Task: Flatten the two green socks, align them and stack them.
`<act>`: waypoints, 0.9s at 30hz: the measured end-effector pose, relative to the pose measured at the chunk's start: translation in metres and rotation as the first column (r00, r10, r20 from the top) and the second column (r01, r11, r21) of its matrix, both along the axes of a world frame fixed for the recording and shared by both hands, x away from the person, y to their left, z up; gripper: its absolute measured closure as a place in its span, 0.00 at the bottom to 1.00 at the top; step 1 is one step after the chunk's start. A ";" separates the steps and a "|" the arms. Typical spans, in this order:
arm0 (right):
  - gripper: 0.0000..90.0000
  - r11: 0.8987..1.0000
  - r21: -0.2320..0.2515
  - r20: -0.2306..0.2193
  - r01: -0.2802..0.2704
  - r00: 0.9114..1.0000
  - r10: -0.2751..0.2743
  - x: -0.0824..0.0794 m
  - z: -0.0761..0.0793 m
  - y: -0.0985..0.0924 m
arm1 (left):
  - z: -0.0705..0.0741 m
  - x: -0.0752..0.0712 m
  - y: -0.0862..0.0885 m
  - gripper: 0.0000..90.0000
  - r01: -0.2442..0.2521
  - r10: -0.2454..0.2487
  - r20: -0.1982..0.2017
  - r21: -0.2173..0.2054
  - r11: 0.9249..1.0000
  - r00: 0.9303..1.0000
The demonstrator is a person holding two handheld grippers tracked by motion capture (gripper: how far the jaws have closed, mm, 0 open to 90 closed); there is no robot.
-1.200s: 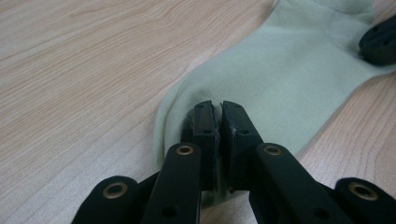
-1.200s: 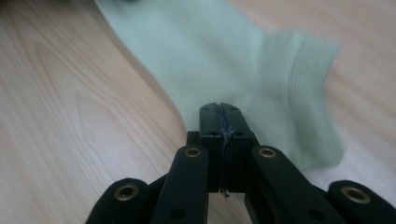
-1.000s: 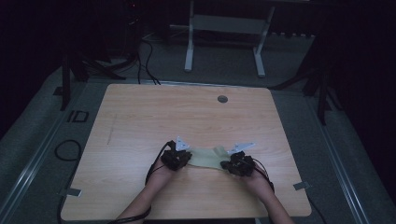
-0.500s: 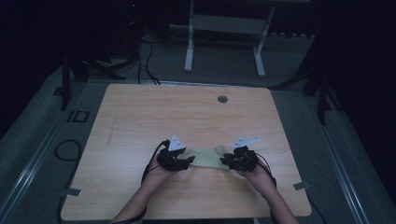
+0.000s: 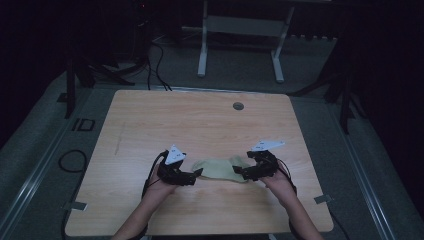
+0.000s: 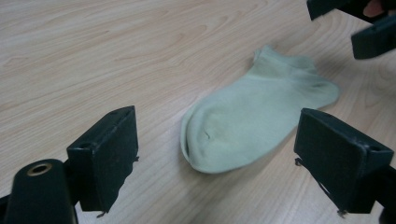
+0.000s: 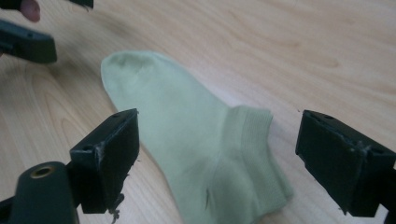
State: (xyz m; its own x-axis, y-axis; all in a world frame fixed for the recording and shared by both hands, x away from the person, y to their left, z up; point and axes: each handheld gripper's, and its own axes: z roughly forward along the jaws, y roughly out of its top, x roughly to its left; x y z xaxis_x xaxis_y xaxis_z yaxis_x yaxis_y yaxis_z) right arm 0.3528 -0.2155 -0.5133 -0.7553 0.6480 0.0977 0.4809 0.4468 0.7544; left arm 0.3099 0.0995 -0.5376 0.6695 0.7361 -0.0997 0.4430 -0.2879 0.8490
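Sock [image 6: 252,121], pale green, laid flat on bench [image 5: 200,120], between both sets of jaws. Left gripper [image 5: 196,175] jaws just opened wide, toe ahead, nothing held. Right gripper [image 5: 239,173] jaws just opened wide, cuff ahead, nothing held.

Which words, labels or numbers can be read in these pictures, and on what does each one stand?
"ID": large dark letters on the grey floor left of the wooden table, in the high view.
The pale green sock bears no readable text.
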 end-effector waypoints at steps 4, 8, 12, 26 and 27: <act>0.15 1.000 0.024 0.042 0.007 0.999 -0.008 0.000 0.003 -0.001 | 0.000 -0.003 0.003 0.14 -0.009 0.009 0.010 -0.001 1.000 1.000; 0.15 0.999 0.033 0.061 0.015 0.998 -0.017 0.000 0.005 -0.004 | 0.001 -0.007 0.008 0.09 -0.022 0.022 0.022 -0.005 1.000 1.000; 0.15 0.999 0.034 0.060 0.017 0.998 -0.019 -0.001 0.001 -0.007 | 0.001 -0.011 0.013 0.07 -0.038 0.038 0.025 0.018 0.999 0.999; 0.16 0.998 0.007 0.043 0.069 0.997 -0.069 -0.007 -0.016 -0.041 | -0.006 -0.027 0.046 0.05 -0.085 0.085 0.020 0.038 0.996 0.996; 0.16 0.997 0.009 0.039 0.075 0.996 -0.076 -0.008 -0.017 -0.045 | -0.006 -0.029 0.049 0.04 -0.086 0.085 0.017 0.045 0.995 0.996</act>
